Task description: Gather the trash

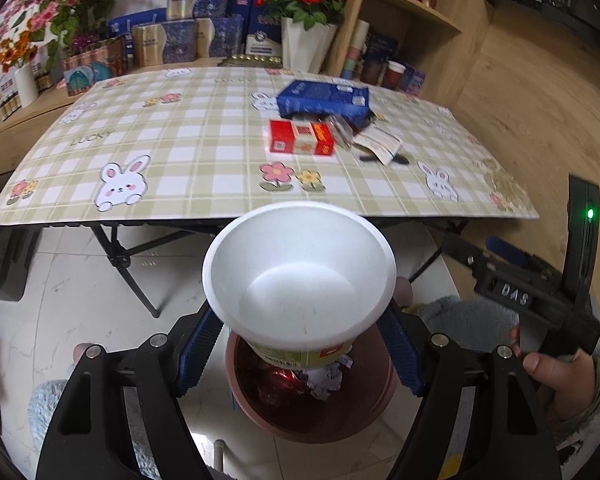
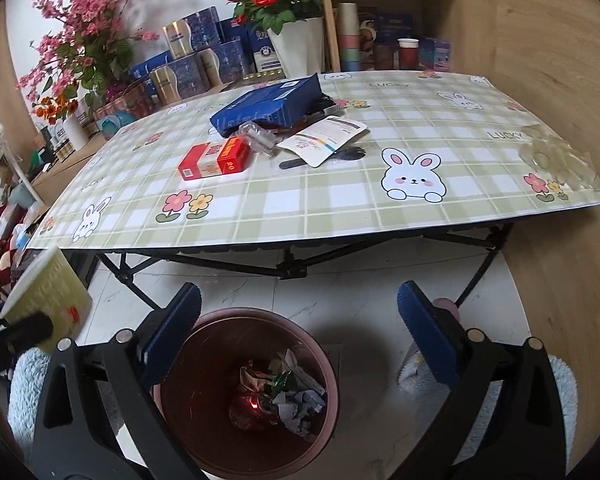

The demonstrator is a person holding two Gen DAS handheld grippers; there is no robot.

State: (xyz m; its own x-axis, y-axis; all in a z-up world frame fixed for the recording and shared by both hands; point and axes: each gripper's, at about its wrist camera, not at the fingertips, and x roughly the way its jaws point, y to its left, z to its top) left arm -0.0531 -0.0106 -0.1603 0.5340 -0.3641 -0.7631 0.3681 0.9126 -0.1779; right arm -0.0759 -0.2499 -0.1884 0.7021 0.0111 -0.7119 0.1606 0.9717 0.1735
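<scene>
So the left gripper (image 1: pixel 300 344) has its jaws pinching a white instant-noodle cup (image 1: pixel 298 276) by its sides, mouth facing the camera, and it's parked right above the brown bin (image 1: pixel 364 412) on the floor, which makes sense if the plan is to let it fall in without missing. The bin sits just in front of the table's (image 2: pixel 340 216) near edge, probably so anything grabbed up there only needs a short trip. The right gripper (image 2: pixel 300 336) has its jaws spread wide with nothing between them, also over the bin (image 2: pixel 324 380), where a crushed red can (image 2: pixel 252 406) and crumpled paper (image 2: pixel 300 404) already lie. My guess is it's free to go back for more. Still on the table, bunched together near the middle: a red carton (image 2: pixel 214 160), a blue box (image 2: pixel 270 106), a clear plastic wrapper (image 2: pixel 258 138), a white sachet (image 2: pixel 324 138) and a black spoon (image 2: pixel 320 158) partly under it. So plenty left to collect.
</scene>
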